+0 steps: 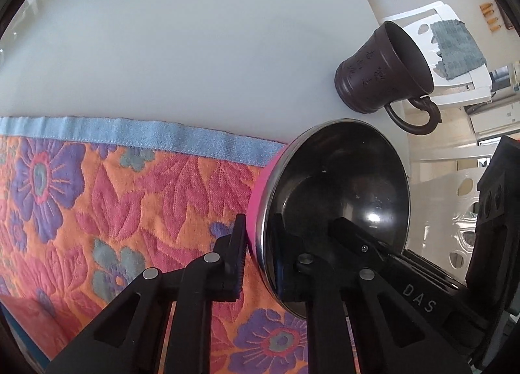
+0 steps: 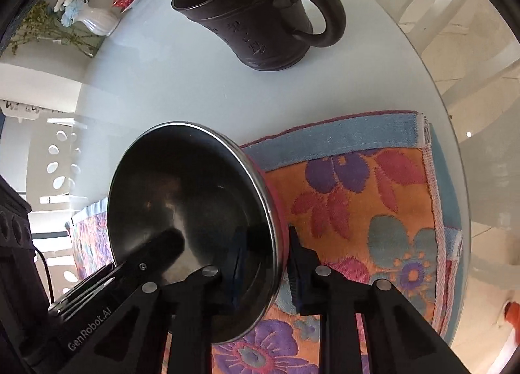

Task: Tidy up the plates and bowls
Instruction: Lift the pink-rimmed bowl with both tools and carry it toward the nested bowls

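A bowl, pink outside and shiny steel inside, is tilted over the corner of a floral towel. My left gripper is shut on its rim, one finger on the pink wall and the other inside. In the right wrist view the same bowl fills the lower left, and my right gripper is shut on the opposite rim, again with one finger inside and one outside. Each view shows the other gripper's black body at the far side of the bowl.
A dark brown mug stands on the white table just beyond the bowl. The towel reaches close to the table's rounded edge. A vase of flowers and a white chair stand farther off.
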`<state>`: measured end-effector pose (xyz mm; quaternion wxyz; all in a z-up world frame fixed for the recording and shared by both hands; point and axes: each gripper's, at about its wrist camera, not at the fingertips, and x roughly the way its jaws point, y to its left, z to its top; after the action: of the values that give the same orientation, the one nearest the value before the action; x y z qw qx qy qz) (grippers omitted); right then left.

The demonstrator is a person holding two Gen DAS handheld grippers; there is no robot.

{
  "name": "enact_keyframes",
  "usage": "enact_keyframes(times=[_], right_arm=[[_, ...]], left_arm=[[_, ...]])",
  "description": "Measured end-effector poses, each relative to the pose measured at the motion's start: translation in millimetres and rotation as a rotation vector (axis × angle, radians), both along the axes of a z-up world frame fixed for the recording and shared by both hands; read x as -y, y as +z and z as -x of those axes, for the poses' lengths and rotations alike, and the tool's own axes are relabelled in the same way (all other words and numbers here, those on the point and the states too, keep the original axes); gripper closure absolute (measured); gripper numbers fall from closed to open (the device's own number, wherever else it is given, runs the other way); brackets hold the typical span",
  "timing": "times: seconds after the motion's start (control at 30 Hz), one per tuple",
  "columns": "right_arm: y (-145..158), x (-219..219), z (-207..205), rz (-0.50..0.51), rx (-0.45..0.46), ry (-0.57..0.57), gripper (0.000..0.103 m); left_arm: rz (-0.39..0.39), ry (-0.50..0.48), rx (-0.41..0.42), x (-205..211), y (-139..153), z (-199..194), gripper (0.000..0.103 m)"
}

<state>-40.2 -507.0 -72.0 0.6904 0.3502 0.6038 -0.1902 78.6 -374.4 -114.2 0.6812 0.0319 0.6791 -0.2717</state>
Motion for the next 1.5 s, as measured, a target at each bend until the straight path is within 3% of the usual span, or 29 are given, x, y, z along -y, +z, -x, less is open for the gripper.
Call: enact_keyframes(times=[0.5,1.5], right_arm=[[6.1,-38.0,2.0,-0.013,-0.009,0.067,0.081],[58.2,-190.0,-22.4,0.013,0.043,0.259,0.081]], left_arm=[[-0.004,0.054,0.008,-62.7,15.1,8.8,0.092],[0.048,0.23,0.024,-216.7,72.6,21.1,0.092]])
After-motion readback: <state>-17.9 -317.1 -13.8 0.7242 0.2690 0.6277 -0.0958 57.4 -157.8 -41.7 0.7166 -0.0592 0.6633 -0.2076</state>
